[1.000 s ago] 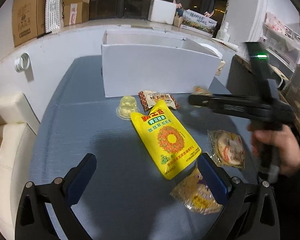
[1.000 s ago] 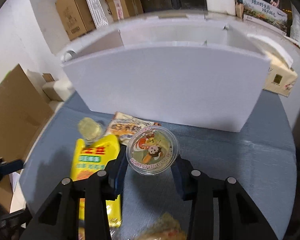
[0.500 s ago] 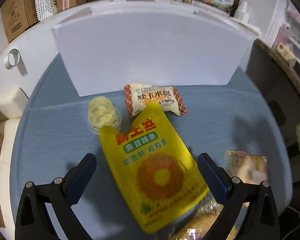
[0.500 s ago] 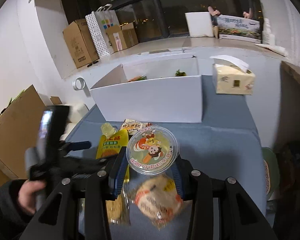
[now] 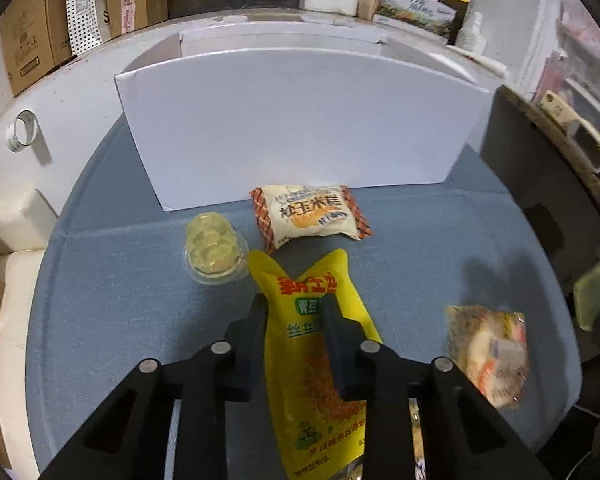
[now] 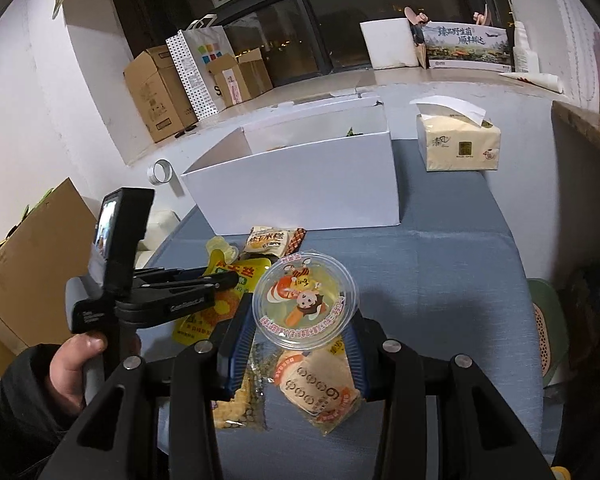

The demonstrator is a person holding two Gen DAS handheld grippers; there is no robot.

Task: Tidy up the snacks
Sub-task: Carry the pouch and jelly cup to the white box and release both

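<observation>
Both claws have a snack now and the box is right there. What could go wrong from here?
The left claw pinches only the top of the yellow pouch, so its long body may swing and sweep the clear jelly cup or rice cake packet nearby. The right claw grips the round cartoon-lid jelly cup by its sides, so it could slip before clearing the white box wall.

two jelly cups (image 6: 305,306), perhaps four snack packets (image 5: 308,216), one white box (image 5: 300,120).

Dim indoor light, dark windows behind; fisheye bends the edges (corners black), right-hand snack packet (image 5: 489,354) motion-blurred.
</observation>
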